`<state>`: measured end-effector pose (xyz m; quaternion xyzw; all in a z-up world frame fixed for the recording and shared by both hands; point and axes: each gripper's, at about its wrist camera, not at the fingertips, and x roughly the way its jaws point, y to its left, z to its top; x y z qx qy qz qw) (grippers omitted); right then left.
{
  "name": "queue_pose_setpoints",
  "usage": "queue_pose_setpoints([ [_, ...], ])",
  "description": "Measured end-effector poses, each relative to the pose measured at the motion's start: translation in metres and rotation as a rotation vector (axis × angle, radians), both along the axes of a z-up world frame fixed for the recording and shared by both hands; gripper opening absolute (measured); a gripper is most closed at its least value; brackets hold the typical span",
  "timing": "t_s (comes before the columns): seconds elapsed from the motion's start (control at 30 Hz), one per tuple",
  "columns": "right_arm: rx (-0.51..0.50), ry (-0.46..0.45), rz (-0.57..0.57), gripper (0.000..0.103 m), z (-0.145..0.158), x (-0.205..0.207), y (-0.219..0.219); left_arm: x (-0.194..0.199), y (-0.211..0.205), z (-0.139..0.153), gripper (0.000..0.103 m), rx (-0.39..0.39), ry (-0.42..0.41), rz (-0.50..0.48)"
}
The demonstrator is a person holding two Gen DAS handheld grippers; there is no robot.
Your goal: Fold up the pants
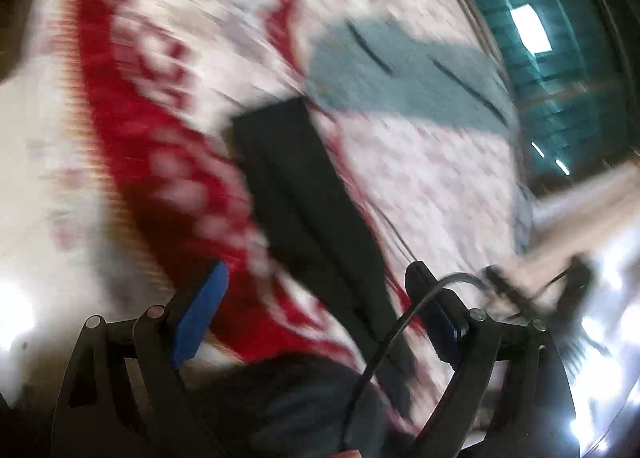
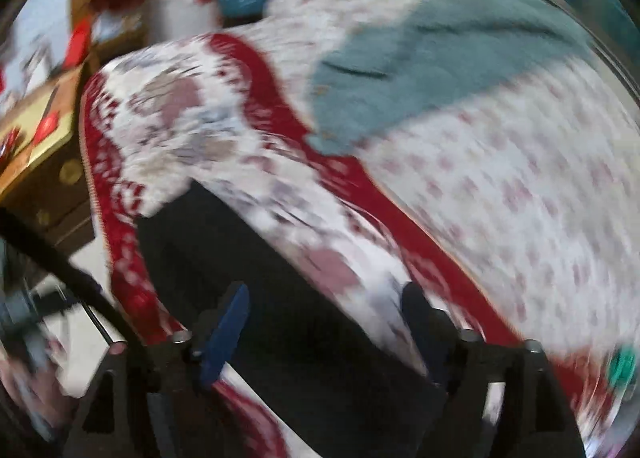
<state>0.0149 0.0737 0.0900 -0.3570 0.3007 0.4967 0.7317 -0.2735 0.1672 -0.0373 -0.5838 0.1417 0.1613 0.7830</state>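
Dark pants stretch from frame centre down to the bottom across a red-and-white bedspread (blurred); left gripper and right gripper both gape wide, holding nothing

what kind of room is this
Probably a bedroom at home. A bed with a red and white patterned cover fills both views, a wooden cabinet with round knobs stands beside it, and dark pants and a grey-green towel lie on the cover.

Dark pants laid out flat, long strip on patterned bedspread
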Motion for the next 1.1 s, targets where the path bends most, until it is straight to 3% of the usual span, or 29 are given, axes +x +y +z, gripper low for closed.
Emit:
queue_pose_setpoints([
  [0.03,0.025,-0.004,-0.026,0.080,-0.005,0.008,-0.024,0.007,0.002,0.005,0.090,-0.008,-0.054,-0.065],
  [0.1,0.068,-0.022,-0.125,0.080,-0.025,0.031,-0.080,0.031,0.001,0.011,0.090,-0.082,-0.218,-0.326],
  [0.13,0.090,-0.018,-0.166,0.080,-0.032,0.041,-0.100,0.038,-0.001,0.011,0.090,-0.124,-0.270,-0.411],
  [0.17,0.127,-0.023,-0.244,0.079,-0.042,0.055,-0.128,0.042,-0.003,0.013,0.090,-0.154,-0.308,-0.471],
  [0.23,0.185,0.001,-0.373,0.078,-0.053,0.078,-0.169,0.042,-0.004,0.018,0.090,-0.142,-0.336,-0.517],
  [0.37,0.306,0.023,-0.512,0.077,-0.058,0.088,-0.232,0.034,0.009,0.024,0.090,-0.088,-0.313,-0.487],
  [0.47,0.459,0.091,-0.506,0.077,-0.051,0.070,-0.272,0.030,0.034,0.022,0.090,-0.005,-0.119,-0.317],
  [0.53,0.574,0.152,-0.459,0.077,-0.046,0.052,-0.291,0.038,0.052,0.007,0.090,-0.050,-0.030,-0.254],
  [0.6,0.672,0.221,-0.409,0.077,-0.048,0.039,-0.303,0.045,0.065,-0.010,0.090,-0.125,-0.038,-0.234],
  [0.67,0.717,0.286,-0.429,0.077,-0.058,0.038,-0.310,0.054,0.070,-0.016,0.090,-0.142,-0.031,-0.222],
  [0.87,0.823,0.565,-0.641,0.077,-0.091,0.073,-0.342,0.084,0.081,-0.022,0.090,-0.157,-0.041,-0.238],
  [1.0,0.858,0.598,-0.652,0.077,-0.094,0.081,-0.348,0.089,0.090,-0.032,0.090,-0.188,0.007,-0.221],
  [1.1,0.871,0.616,-0.649,0.077,-0.094,0.081,-0.351,0.091,0.088,-0.032,0.090,-0.154,0.039,-0.205],
])
